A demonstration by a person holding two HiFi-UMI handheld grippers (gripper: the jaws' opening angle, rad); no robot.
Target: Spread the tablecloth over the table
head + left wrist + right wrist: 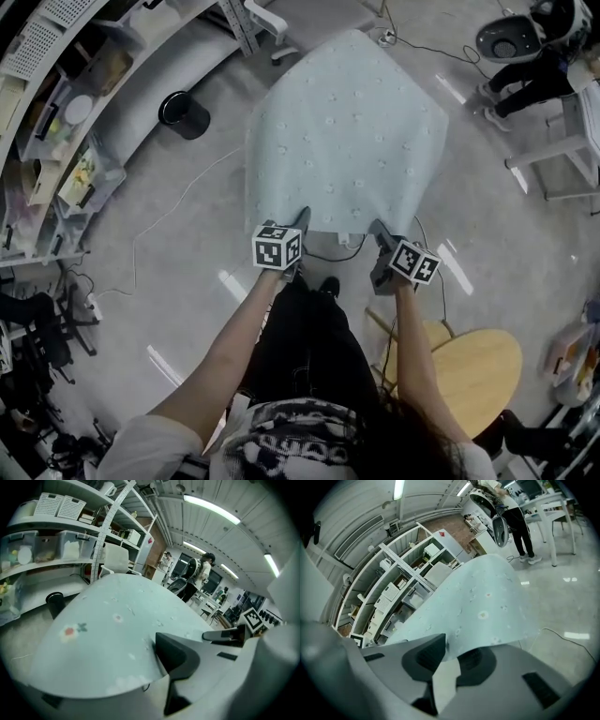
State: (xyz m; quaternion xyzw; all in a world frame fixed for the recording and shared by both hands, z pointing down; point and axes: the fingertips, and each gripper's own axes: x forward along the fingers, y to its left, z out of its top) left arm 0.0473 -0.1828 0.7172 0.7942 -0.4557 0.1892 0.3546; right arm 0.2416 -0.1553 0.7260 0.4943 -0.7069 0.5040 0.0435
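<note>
Pinching tablecloth near hem: left gripper, right gripper, fingers clamped on it. Thin bite may slip; cloth lands skewed.

Open floor left of tablecloth, black bin near shelves, wooden stool at person's right

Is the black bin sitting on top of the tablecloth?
No, the bin stands on the floor, off to the left of the tablecloth.
</note>
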